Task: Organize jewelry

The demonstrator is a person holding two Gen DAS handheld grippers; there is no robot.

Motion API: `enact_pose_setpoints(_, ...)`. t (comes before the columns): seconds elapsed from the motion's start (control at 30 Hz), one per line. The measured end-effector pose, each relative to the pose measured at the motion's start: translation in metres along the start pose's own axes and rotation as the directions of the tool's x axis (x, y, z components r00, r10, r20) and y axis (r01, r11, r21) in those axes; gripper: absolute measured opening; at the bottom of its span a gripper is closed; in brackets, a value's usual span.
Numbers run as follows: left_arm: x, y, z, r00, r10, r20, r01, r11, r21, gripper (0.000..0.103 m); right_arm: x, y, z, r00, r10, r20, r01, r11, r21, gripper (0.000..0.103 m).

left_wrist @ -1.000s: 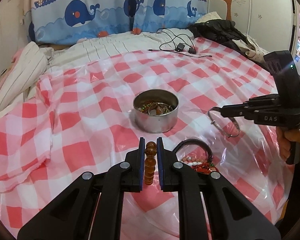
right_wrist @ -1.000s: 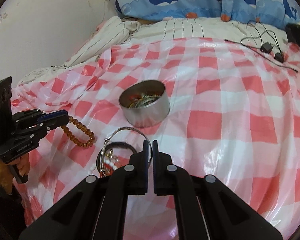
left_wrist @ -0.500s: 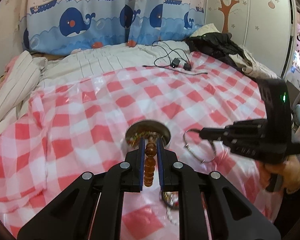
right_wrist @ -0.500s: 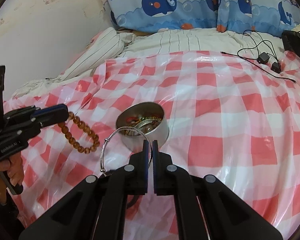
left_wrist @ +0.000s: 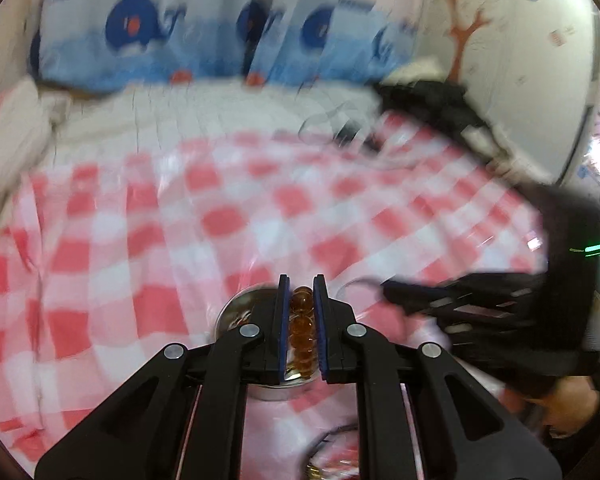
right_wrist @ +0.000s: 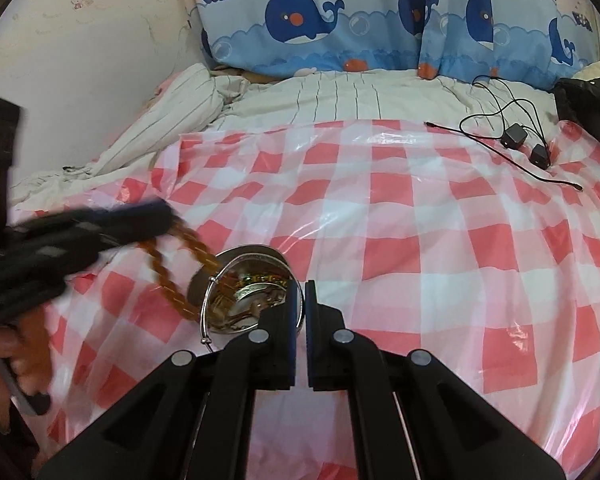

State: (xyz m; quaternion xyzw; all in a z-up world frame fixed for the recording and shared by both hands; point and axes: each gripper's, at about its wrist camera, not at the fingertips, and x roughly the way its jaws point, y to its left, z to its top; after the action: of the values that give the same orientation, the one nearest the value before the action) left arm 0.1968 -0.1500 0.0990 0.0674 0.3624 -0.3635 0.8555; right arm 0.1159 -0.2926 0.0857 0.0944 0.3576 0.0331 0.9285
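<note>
**Both grippers carry jewelry over the tin**

The left gripper is clenched on an amber bead bracelet, whose loop dangles at the tin's left rim. The round metal tin sits on the red-checked plastic sheet, holding mixed jewelry. The right gripper pinches a thin silver bangle over the tin's opening.

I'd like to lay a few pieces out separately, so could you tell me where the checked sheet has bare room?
The widest bare stretch of the checked sheet runs right of the tin, up to the black cables. It is crowded around the tin, where the left claw dangles the bead bracelet and the right claw holds the bangle.
</note>
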Motion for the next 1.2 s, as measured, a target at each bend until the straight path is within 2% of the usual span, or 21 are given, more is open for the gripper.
enact_pose_setpoints(0.03, 0.015, 0.006, -0.003, 0.999, 0.027, -0.039, -0.028, 1.0, -0.004, 0.011, 0.004, 0.001, 0.001, 1.0, -0.003, -0.004, 0.003, 1.0, -0.003, 0.004)
enact_pose_setpoints(0.1, 0.023, 0.017, -0.009, 0.997, 0.027, -0.076, -0.03, 0.999, -0.034, 0.011, 0.011, 0.005, 0.002, 1.0, -0.011, -0.014, 0.011, 1.0, -0.021, 0.004)
enact_pose_setpoints(0.2, 0.003, 0.03, -0.017, 0.998, 0.041, -0.038, -0.044, 0.997, -0.058, 0.02, 0.024, 0.014, 0.004, 1.0, -0.011, -0.025, 0.01, 0.999, -0.046, 0.004)
enact_pose_setpoints(0.27, -0.014, 0.038, -0.022, 0.998, 0.064, -0.019, -0.066, 0.996, -0.064, 0.033, 0.032, 0.022, 0.009, 1.0, -0.008, -0.024, 0.007, 0.998, -0.062, 0.004)
enact_pose_setpoints(0.33, -0.027, 0.044, -0.028, 0.996, 0.083, -0.012, -0.084, 0.995, -0.061, 0.034, 0.041, 0.03, 0.013, 1.0, -0.018, -0.02, 0.016, 0.996, -0.083, 0.005)
enact_pose_setpoints(0.37, -0.034, 0.045, -0.032, 0.995, 0.096, -0.01, -0.097, 0.994, -0.058, 0.037, 0.046, 0.032, 0.014, 0.999, -0.028, -0.023, 0.026, 0.996, -0.088, 0.008)
enact_pose_setpoints(0.4, -0.042, 0.046, -0.039, 0.993, 0.119, -0.008, -0.119, 0.991, -0.055, 0.04, 0.056, 0.034, 0.014, 0.998, -0.036, -0.046, 0.031, 0.995, -0.091, 0.026)
enact_pose_setpoints(0.43, -0.048, 0.045, -0.045, 0.991, 0.136, -0.008, -0.137, 0.989, -0.055, 0.043, 0.059, 0.034, 0.013, 0.998, -0.043, -0.054, 0.038, 0.995, -0.089, 0.037)
enact_pose_setpoints(0.47, -0.054, 0.043, -0.052, 0.989, 0.148, -0.01, -0.148, 0.988, -0.054, 0.048, 0.057, 0.034, 0.01, 0.997, -0.057, -0.043, 0.053, 0.995, -0.089, 0.042)
enact_pose_setpoints(0.63, -0.071, 0.019, -0.106, 0.977, 0.209, -0.043, -0.211, 0.976, -0.044, 0.067, 0.017, 0.029, -0.01, 0.998, -0.056, -0.035, 0.053, 0.996, -0.071, 0.046)
enact_pose_setpoints(0.7, -0.075, 0.01, -0.128, 0.968, 0.244, -0.061, -0.248, 0.967, -0.06, 0.075, -0.002, 0.027, -0.026, 0.996, -0.07, -0.047, 0.067, 0.996, -0.063, 0.055)
enact_pose_setpoints(0.8, -0.082, -0.002, -0.156, 0.95, 0.303, -0.074, -0.309, 0.946, -0.097, 0.084, -0.025, 0.018, -0.065, 0.989, -0.118, -0.089, 0.114, 0.992, -0.053, 0.064)
enact_pose_setpoints(0.87, -0.082, -0.007, -0.171, 0.942, 0.33, -0.07, -0.336, 0.936, -0.108, 0.09, -0.032, 0.007, -0.092, 0.98, -0.151, -0.131, 0.152, 0.988, -0.007, 0.064)
enact_pose_setpoints(0.93, -0.079, -0.009, -0.18, 0.932, 0.353, -0.078, -0.36, 0.926, -0.11, 0.091, -0.034, 0.0, -0.111, 0.973, -0.168, -0.16, 0.175, 0.984, 0.03, 0.066)
enact_pose_setpoints(0.97, -0.076, -0.009, -0.185, 0.926, 0.368, -0.087, -0.376, 0.92, -0.109, 0.092, -0.032, -0.003, -0.119, 0.968, -0.18, -0.176, 0.189, 0.981, 0.038, 0.07)
enact_pose_setpoints(1.03, -0.07, -0.009, -0.19, 0.918, 0.384, -0.101, -0.394, 0.913, -0.106, 0.094, -0.025, -0.001, -0.132, 0.964, -0.199, -0.174, 0.204, 0.979, 0.012, 0.075)
enact_pose_setpoints(1.13, -0.066, -0.007, -0.191, 0.918, 0.382, -0.11, -0.393, 0.914, -0.105, 0.095, -0.022, 0.008, -0.135, 0.955, -0.248, -0.164, 0.245, 0.969, -0.038, 0.082)
enact_pose_setpoints(1.2, -0.067, -0.008, -0.192, 0.918, 0.384, -0.105, -0.394, 0.913, -0.104, 0.095, -0.024, 0.006, -0.137, 0.955, -0.252, -0.159, 0.25, 0.968, -0.031, 0.087)
